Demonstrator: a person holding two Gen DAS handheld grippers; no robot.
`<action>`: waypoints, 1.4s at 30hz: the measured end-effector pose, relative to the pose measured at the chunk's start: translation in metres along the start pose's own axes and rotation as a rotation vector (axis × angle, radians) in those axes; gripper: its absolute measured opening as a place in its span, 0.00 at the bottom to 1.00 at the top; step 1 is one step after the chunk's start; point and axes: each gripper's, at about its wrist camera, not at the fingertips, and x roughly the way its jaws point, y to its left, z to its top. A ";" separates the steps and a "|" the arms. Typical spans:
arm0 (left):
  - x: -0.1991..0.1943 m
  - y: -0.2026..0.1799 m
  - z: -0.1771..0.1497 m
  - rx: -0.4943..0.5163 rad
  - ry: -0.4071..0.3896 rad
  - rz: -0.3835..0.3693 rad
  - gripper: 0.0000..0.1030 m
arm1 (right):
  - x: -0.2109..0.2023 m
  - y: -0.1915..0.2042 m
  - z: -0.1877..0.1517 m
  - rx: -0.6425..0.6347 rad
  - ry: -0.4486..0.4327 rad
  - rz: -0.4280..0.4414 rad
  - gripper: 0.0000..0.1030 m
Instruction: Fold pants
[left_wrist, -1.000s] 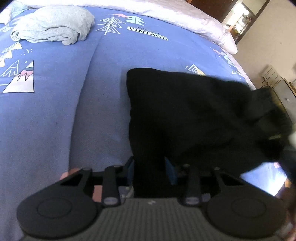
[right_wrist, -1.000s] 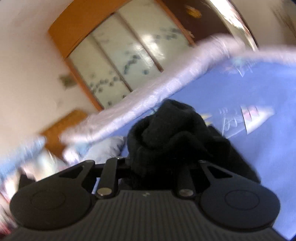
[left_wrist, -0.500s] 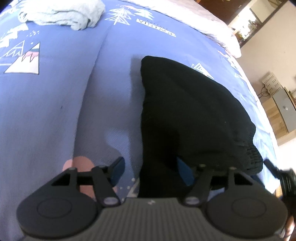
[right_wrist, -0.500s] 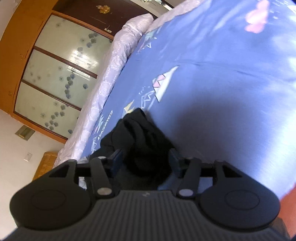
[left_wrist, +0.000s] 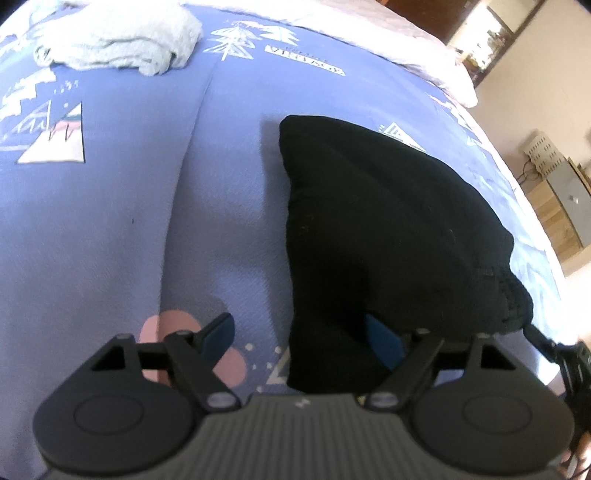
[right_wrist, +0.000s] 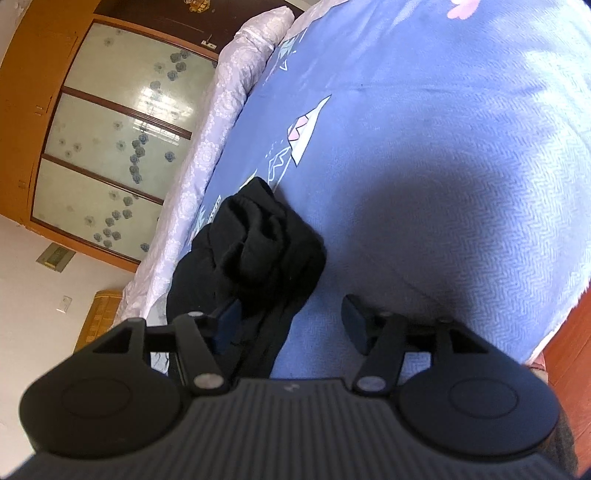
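The black pants (left_wrist: 388, 229) lie folded in a flat pile on the blue printed bed sheet (left_wrist: 110, 221). My left gripper (left_wrist: 301, 339) hovers low over their near end, and its jaws are opening. The pile's near left edge lies between them, and neither pad presses on it. In the right wrist view the pants (right_wrist: 258, 251) show as a bunched end with the ribbed waistband on top. My right gripper (right_wrist: 291, 323) is open, its left finger (right_wrist: 229, 321) beside the cloth, its right finger over bare sheet. A dark strip of the pants runs between its fingers.
A pale grey-green folded garment (left_wrist: 118, 48) rests at the far left of the bed. A white quilt (left_wrist: 369, 29) lines the far edge. A wardrobe with glass doors (right_wrist: 110, 147) stands beyond. A cabinet (left_wrist: 569, 206) is on the floor past the bed's right side.
Both grippers were shut on the pants and have opened, letting them go. The pants have settled flat on the sheet. The right gripper rolled and came down close to the bed.
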 end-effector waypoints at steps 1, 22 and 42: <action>-0.004 -0.002 -0.002 0.018 -0.004 -0.002 0.74 | 0.000 0.000 -0.001 0.006 0.002 -0.002 0.61; -0.035 0.011 -0.054 0.137 -0.011 0.170 0.57 | 0.019 0.054 -0.041 -0.303 0.117 -0.201 0.62; -0.020 -0.009 -0.065 0.252 0.029 0.205 1.00 | 0.018 0.040 -0.033 -0.244 0.109 -0.151 0.62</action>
